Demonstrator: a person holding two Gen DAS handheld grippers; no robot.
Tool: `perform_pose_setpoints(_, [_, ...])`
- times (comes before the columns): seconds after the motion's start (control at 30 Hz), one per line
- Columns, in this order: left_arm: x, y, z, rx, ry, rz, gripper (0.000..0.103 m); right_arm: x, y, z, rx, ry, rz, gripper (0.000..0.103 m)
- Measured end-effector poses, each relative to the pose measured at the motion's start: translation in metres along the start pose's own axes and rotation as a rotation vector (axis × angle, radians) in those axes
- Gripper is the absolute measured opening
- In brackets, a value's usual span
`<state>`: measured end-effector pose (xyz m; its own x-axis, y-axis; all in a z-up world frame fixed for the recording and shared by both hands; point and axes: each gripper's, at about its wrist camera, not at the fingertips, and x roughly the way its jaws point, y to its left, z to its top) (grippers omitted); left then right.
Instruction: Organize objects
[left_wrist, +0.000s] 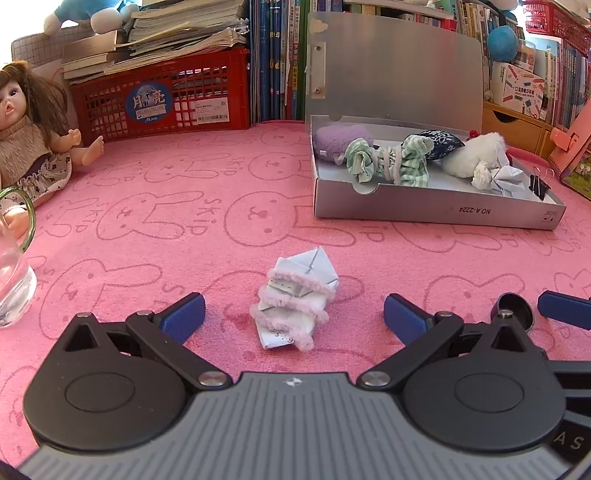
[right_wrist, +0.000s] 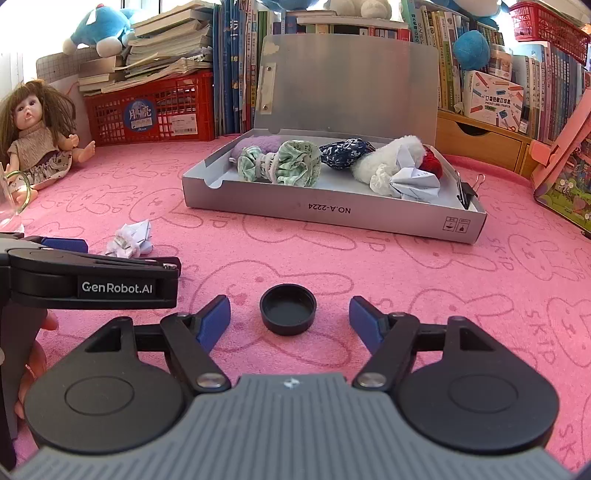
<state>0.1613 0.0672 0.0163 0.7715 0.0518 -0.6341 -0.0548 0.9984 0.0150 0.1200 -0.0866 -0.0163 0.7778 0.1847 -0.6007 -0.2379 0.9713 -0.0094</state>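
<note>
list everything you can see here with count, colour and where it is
folded paper bundle: 1, white with pink fuzzy band, on mat between left gripper's fingers
cap: 1, black, on mat between right gripper's fingers
box: 1, grey, lid open, mid mat
scrunchies: several, green, purple, navy, white, inside box
binder clips: 2, black, box's right end
doll: 1, brown hair, far left
crate: 1, red, behind mat, books stacked on top
glass jug: 1, clear, left edge
mat: 1, pink
left gripper: open
right gripper: open

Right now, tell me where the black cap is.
In the right wrist view the cap lies on the pink mat, between the open right tongs, in front of the grey box.
</note>
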Motion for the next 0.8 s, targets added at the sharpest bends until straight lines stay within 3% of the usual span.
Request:
perform_pose_setpoints(0.3, [0.001, 0.001, 0.001, -0.005, 0.0, 0.002, 0.103, 0.011, -0.001, 0.005, 0.025, 0.036, -0.051, 0.103])
perform_pose_setpoints(0.57, [0.003, -0.001, 0.002, -0.017, 0.0, 0.022, 0.103, 0.012, 0.004, 0.005, 0.032, 0.038, -0.056, 0.103])
perform_pose_setpoints(0.8, [0.0, -0.004, 0.0, -0.011, -0.003, 0.002, 0.103, 0.005, 0.045, 0.004, -0.074, 0.02, 0.06, 0.094])
